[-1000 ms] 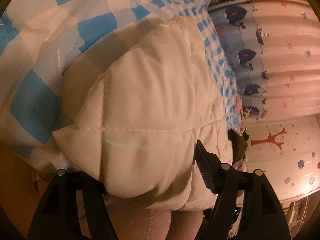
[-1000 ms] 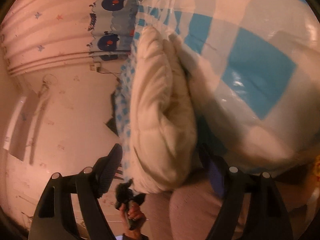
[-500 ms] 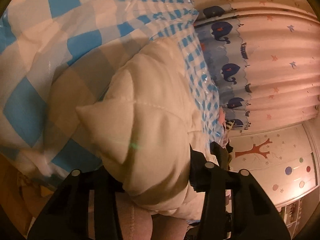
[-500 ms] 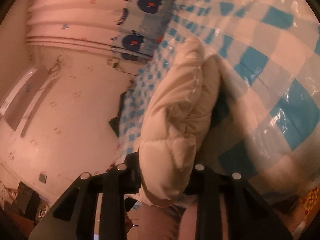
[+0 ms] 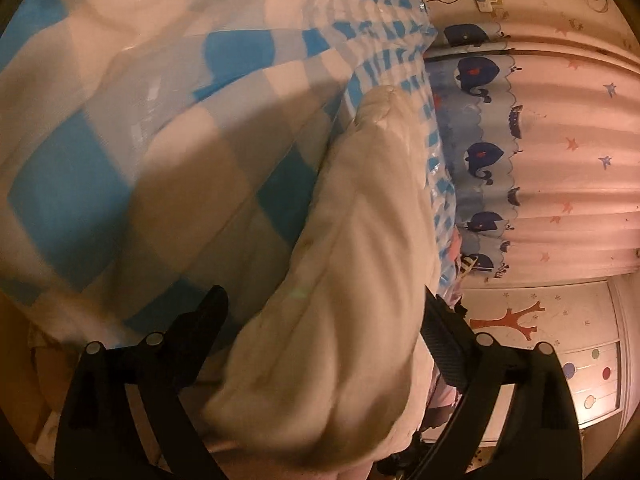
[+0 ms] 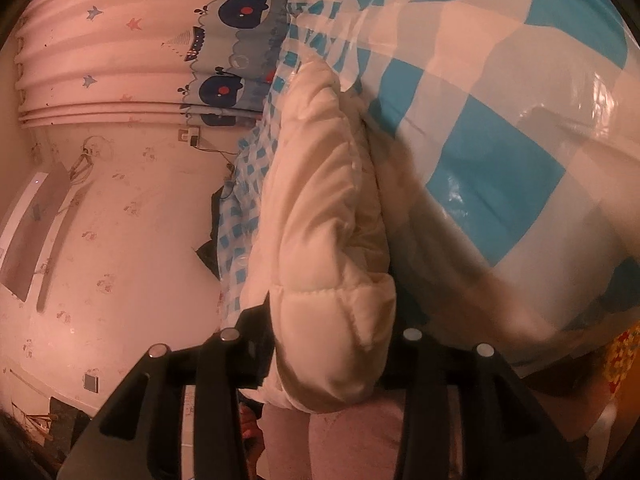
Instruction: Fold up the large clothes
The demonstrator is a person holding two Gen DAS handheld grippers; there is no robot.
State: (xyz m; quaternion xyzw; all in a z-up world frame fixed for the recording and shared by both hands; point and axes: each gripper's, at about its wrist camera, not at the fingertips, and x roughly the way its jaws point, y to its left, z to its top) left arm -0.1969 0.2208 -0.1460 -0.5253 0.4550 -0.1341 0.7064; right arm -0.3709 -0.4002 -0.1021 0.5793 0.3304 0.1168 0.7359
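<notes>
Checked blue-white cover (image 5: 120,184) spreads under the cream puffer jacket (image 5: 352,320). My left gripper (image 5: 324,320) is opening wide, jacket btwn its jaws, w/ a gap at one finger. My right gripper (image 6: 332,344), opening, pinches jacket's folded edge.

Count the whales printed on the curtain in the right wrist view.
3. The top whale is near the upper edge, the second whale below it, and the third whale is partly cut off at the curtain's end. The checked cover may hide more.
</notes>
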